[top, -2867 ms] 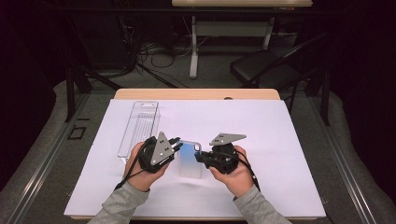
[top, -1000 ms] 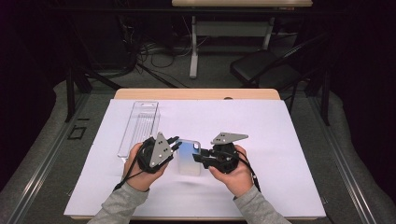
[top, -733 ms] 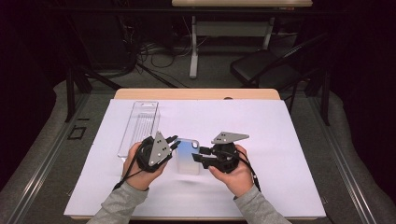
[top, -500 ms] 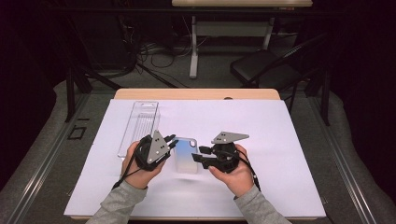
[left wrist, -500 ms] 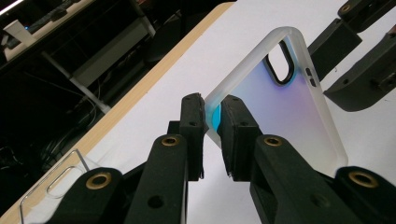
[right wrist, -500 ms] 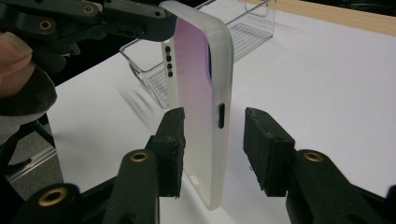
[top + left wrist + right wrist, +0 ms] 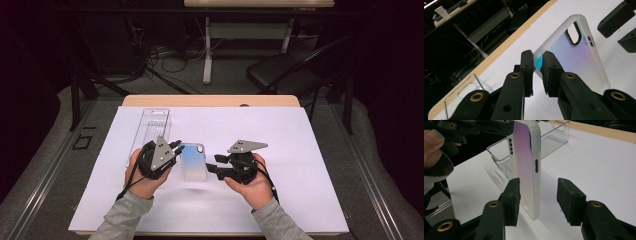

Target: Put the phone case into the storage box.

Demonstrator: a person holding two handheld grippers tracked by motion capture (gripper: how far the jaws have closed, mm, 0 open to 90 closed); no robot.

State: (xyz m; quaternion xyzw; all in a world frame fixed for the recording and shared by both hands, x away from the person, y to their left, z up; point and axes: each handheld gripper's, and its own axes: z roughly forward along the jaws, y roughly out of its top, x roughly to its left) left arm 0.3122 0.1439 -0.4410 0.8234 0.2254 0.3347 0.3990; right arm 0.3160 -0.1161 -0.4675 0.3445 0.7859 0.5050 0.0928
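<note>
While the left gripper (image 7: 537, 63) stays clamped on the rim of the phone case (image 7: 193, 161), the case hangs off the worktop (image 7: 320, 165), roughly midway between its left and right edges and nearer the front edge. The right gripper (image 7: 537, 200) has just been opening; its jaws now stand apart, the case's lower end between them with neither pad pressing on it. I judge this a handover to the left gripper, so the right one should draw straight back toward the right edge without brushing the frosted side, and the left should keep its pinch firm, since it bites only a thin strip of rim. Farther off, toward the back-left corner, the clear plastic tray (image 7: 152, 127) lies flat.
</note>
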